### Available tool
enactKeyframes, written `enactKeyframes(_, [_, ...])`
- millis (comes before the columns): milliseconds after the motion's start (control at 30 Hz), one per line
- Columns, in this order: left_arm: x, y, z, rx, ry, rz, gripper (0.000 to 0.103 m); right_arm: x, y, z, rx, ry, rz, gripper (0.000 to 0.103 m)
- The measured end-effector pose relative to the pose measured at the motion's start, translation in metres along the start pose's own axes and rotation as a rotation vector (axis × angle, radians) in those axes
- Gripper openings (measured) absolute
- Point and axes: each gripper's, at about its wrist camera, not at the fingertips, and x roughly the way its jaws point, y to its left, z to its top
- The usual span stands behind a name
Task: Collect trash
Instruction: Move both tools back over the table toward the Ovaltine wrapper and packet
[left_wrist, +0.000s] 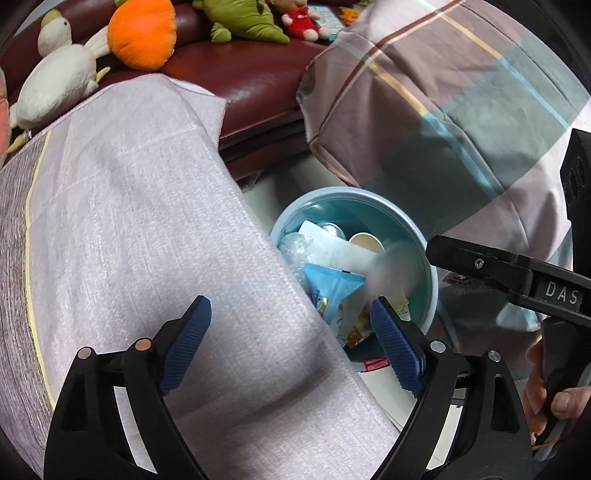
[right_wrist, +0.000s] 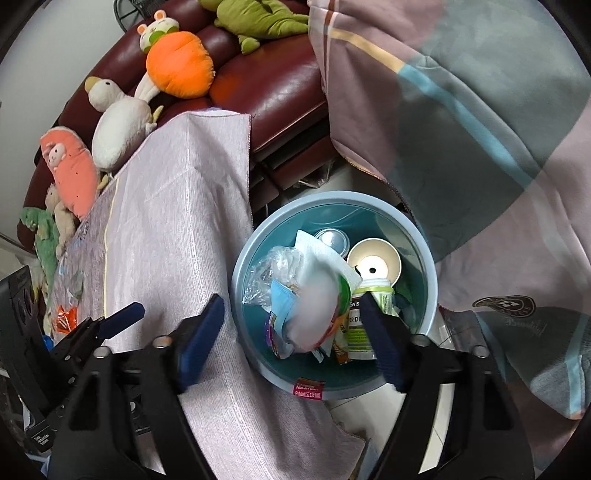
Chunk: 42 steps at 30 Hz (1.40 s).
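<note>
Right wrist view: right gripper (right_wrist: 291, 341) is hanging over the blue trash bin (right_wrist: 258, 365), jaws standing apart, a blurred wrapper (right_wrist: 314, 314) lying loose between them, ungripped. Left gripper (left_wrist: 291, 345), at 9 o'clock of the bin over the cloth-covered table (left_wrist: 147, 221), is gaping wide, holding nothing.

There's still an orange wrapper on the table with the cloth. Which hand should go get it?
Probably the left. In the right wrist view the left gripper sits close beside the crinkly orange wrapper on the pale woven tablecloth, fingers open. The right gripper hangs open over the round blue plastic bin, farther away.
</note>
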Motion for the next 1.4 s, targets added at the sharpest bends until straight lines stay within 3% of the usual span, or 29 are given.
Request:
enactKeyframes(367, [-0.015, 0.024, -0.011, -0.048, -0.016, -0.020, 0.089, 0.001, 0.015, -0.008, 0.003, 0.033, -0.060, 0.076])
enactKeyframes(700, [-0.048, 0.050, -0.027, -0.092, -0.066, -0.023, 0.090, -0.015, 0.054, -0.018, -0.053, 0.022, -0.077, 0.076])
enactKeyframes(967, [-0.083, 0.087, -0.050, -0.160, -0.119, -0.010, 0.090, -0.023, 0.107, -0.030, -0.136, 0.017, -0.074, 0.076])
enactKeyframes(1400, [-0.141, 0.182, -0.102, -0.346, -0.222, 0.028, 0.093, -0.010, 0.221, -0.058, -0.322, 0.058, -0.056, 0.077])
